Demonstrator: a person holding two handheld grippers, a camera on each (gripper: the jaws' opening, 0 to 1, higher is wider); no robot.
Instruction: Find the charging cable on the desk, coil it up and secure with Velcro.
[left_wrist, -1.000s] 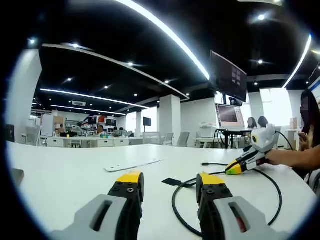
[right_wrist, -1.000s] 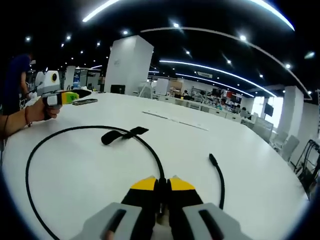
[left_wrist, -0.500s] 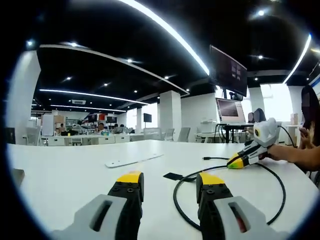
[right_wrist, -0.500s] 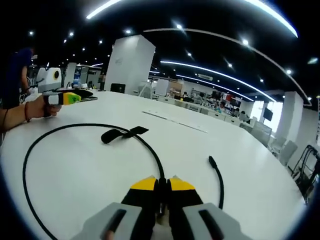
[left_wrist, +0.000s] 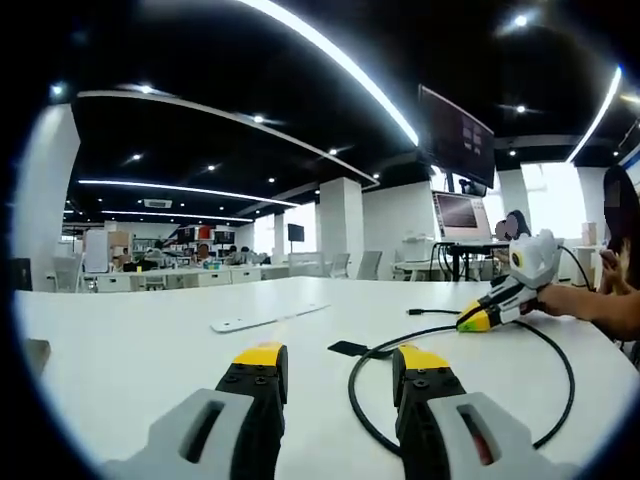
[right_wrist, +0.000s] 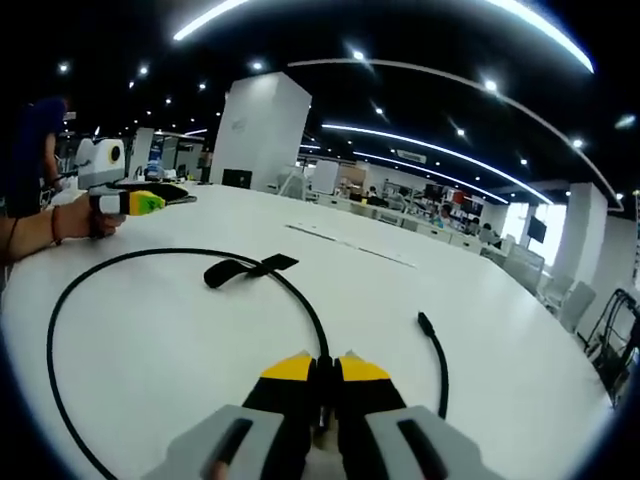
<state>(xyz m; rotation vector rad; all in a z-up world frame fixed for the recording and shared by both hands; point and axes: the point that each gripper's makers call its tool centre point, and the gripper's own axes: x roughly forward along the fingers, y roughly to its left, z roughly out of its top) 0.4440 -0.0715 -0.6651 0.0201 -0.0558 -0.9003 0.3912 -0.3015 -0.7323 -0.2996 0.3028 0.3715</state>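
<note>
With my right gripper (right_wrist: 325, 362) clenched on the charging cable (right_wrist: 180, 258) between its jaws, I'd bring my released left gripper (left_wrist: 340, 358) onto the loop's far arc ahead, folding it inward beside the Velcro strap (right_wrist: 248, 268).

Open-plan office: desk rows (left_wrist: 180, 283), monitors (left_wrist: 458, 217), ceiling strip lights (left_wrist: 330, 60).

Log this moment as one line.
phase: coiling | right hand-held gripper: shut on cable | left hand-held gripper: open, empty | Velcro strap: loose on desk

One cable (right_wrist: 170, 257), one Velcro strap (right_wrist: 245, 269)
</note>
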